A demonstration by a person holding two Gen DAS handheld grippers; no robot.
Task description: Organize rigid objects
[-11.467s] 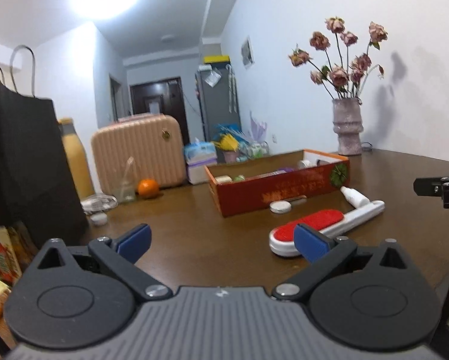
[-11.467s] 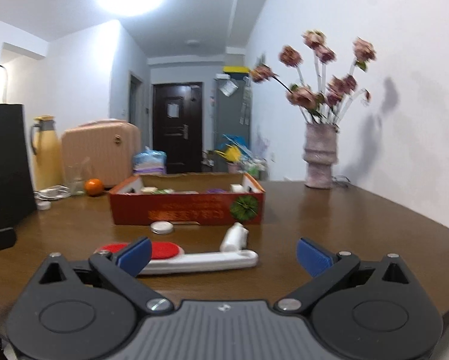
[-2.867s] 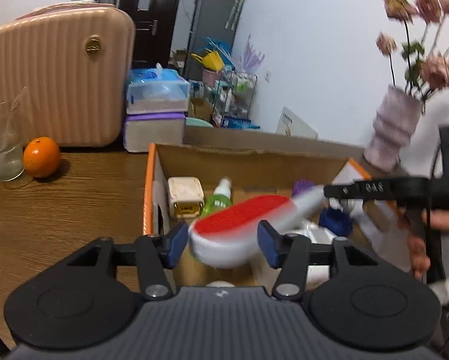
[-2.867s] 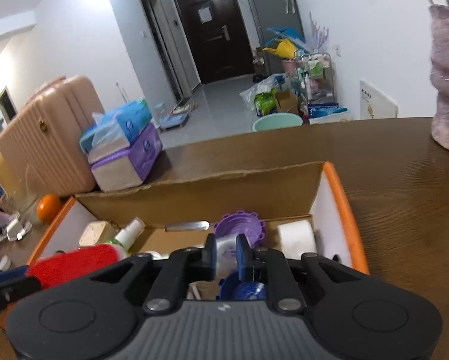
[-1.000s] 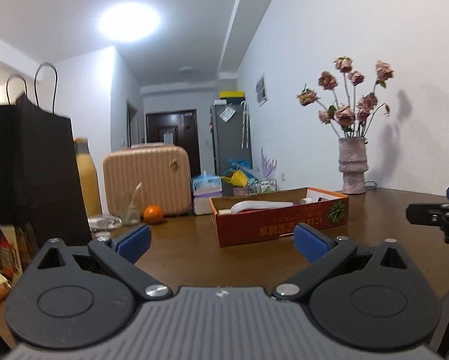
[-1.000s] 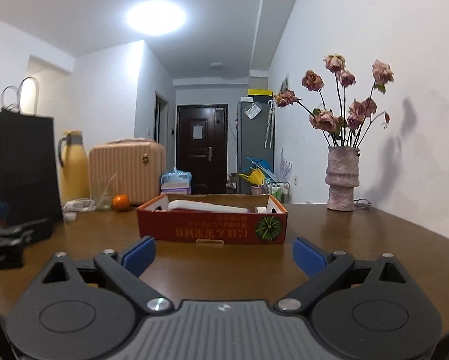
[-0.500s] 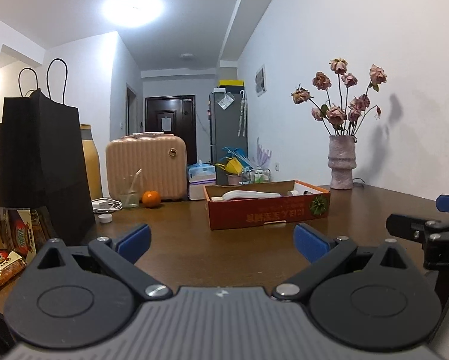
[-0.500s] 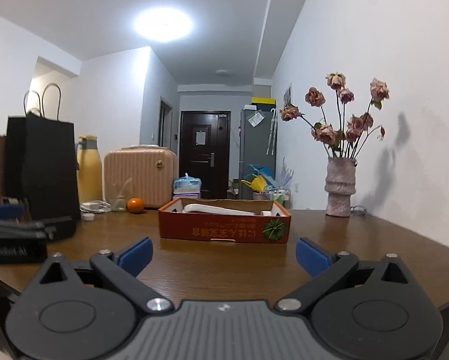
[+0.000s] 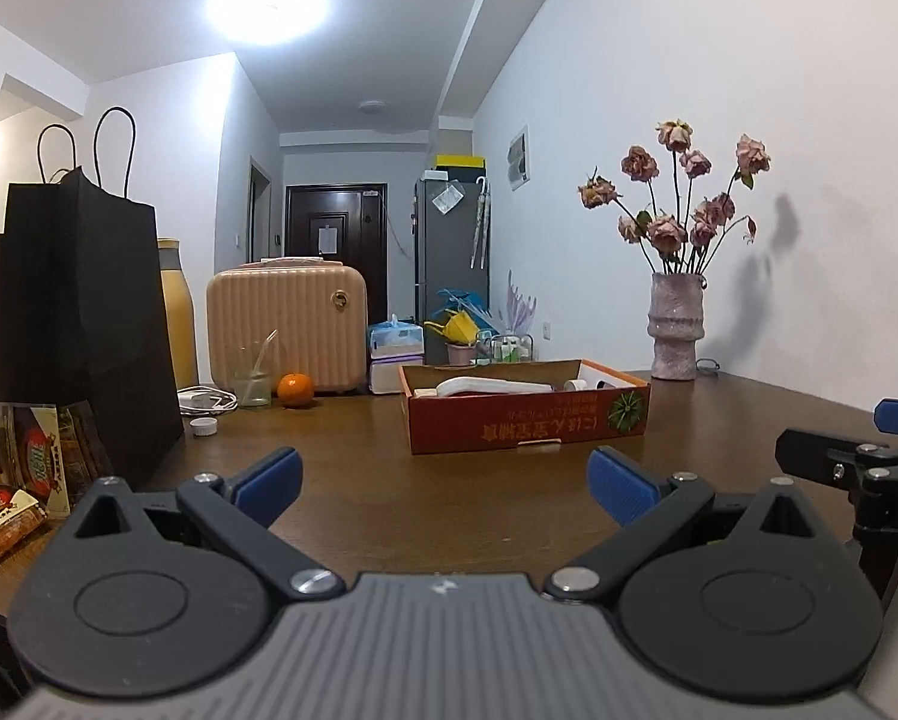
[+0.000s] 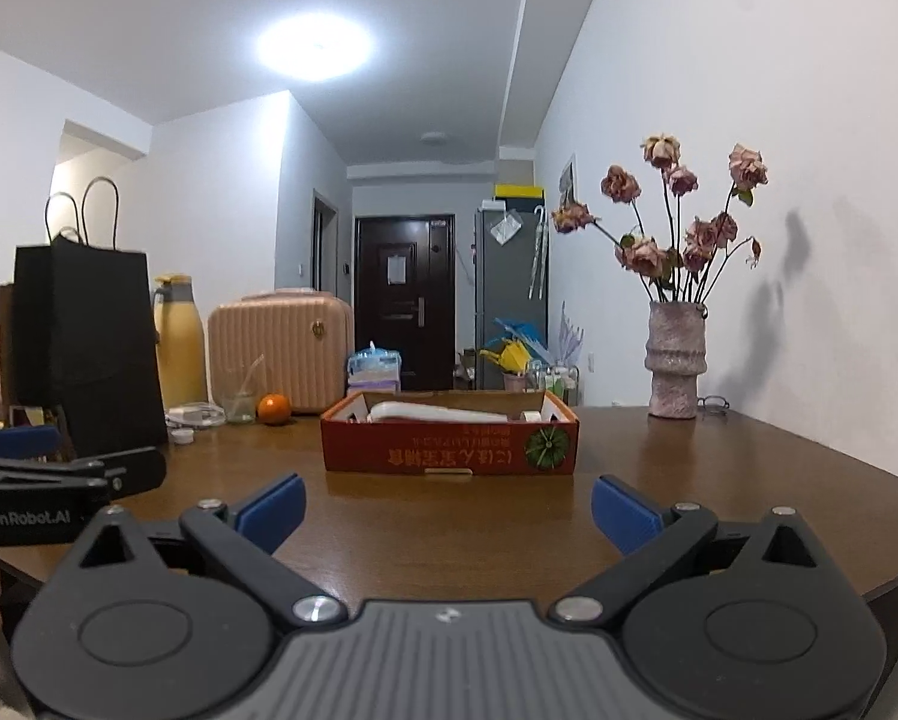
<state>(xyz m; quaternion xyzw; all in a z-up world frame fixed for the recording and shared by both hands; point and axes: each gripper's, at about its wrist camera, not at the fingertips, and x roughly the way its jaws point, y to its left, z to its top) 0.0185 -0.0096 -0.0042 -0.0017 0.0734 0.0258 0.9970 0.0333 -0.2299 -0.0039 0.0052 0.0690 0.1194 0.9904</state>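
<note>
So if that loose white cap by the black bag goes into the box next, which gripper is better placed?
Left, probably. The white cap lies on the left side near the black bag, nearer the left gripper. The right gripper sits further right. Both are open and empty.

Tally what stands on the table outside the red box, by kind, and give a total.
Black paper bag: 1
Yellow flask: 1
Pink case: 1
Glass jar: 1
Orange: 1
Vase of flowers: 1
White cap: 1
Snack packets: several, exact number unclear
Total: 7 plus the packets
</note>
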